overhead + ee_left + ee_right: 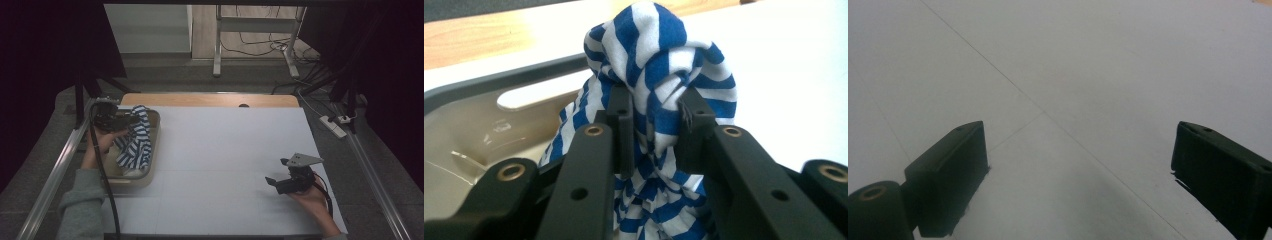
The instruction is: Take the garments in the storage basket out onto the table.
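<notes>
In the high view, a white table (225,165) takes the middle of the scene, and a beige tray (150,172) stands at its left side, near the left edge. A blue and white striped cloth (135,142) hangs over this tray, with its lower part inside the tray and its upper part lifted. The left gripper (131,119) is at the far end of the tray and touches the top of the cloth; the left hand (102,142) holds it from the near side. The right gripper (279,172) is at the near right part of the table, well apart from the tray, held by the right hand (312,200), and its jaws point to the left with a clear gap between them. In the left gripper view, the two black jaws are pressed on a bunched fold of the striped cloth (664,75), which rises above them and also hangs down between them; the wall of the tray (499,82) is seen behind, at the left. In the right gripper view, the two jaws stand wide apart with nothing between them, above the bare white table (1073,75).
</notes>
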Action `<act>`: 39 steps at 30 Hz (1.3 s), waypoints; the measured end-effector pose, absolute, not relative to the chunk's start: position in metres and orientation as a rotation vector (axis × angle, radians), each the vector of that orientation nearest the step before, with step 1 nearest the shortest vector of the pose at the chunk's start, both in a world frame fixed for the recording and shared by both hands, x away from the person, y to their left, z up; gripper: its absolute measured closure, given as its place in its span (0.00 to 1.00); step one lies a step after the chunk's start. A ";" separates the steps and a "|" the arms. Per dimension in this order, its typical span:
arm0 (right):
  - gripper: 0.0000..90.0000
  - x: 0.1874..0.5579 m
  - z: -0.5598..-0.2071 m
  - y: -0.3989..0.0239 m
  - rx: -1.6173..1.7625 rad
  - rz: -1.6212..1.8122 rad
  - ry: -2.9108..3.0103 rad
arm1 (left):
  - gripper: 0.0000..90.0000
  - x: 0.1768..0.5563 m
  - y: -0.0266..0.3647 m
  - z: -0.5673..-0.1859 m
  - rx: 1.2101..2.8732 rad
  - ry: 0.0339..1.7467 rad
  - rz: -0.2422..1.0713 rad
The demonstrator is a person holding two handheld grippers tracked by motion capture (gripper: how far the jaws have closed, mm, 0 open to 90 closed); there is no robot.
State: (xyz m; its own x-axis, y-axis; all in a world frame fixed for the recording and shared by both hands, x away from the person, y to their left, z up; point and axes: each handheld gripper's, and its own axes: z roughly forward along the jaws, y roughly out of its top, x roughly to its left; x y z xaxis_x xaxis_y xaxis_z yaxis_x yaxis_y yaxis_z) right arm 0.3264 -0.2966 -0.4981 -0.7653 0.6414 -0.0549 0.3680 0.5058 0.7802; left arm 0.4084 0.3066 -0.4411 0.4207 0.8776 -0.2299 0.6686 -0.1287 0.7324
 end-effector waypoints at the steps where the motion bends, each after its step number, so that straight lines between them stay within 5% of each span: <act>1: 0.09 0.326 -0.498 -0.296 0.842 1.132 2.416 | 0.81 0.407 0.308 -0.440 1.860 1.316 0.327; 39: 0.09 0.327 -0.499 -0.296 0.839 1.119 2.422 | 0.80 0.379 0.327 -0.409 1.597 1.216 0.339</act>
